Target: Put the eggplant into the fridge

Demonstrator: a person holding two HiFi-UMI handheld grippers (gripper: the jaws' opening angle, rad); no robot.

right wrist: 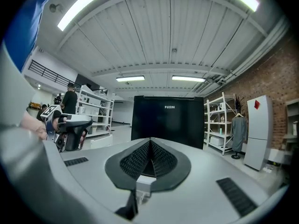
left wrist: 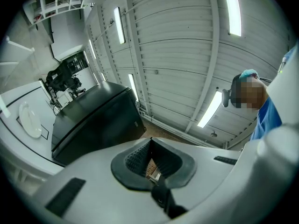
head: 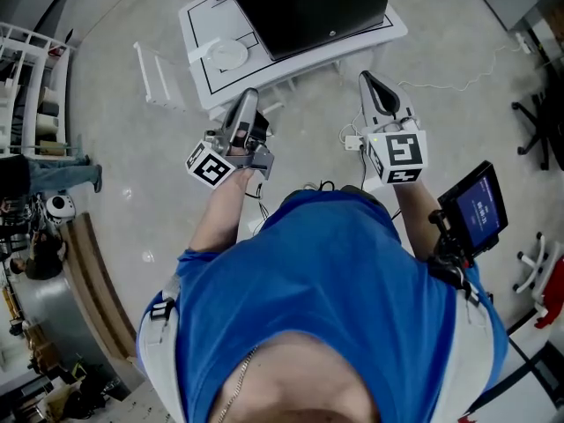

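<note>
No eggplant shows in any view. The fridge is a black box with its door closed, standing on a white table ahead of me. My left gripper is shut and empty, a short way before the table's near edge. My right gripper is also shut and empty, close to the table's right end. In the left gripper view the shut jaws tilt upward past the fridge. The right gripper points level at the fridge front.
A white plate lies on the table left of the fridge, also seen as the plate. A white rack stands on the floor at left. Shelving and a tall white cabinet stand to the right. A person stands far left.
</note>
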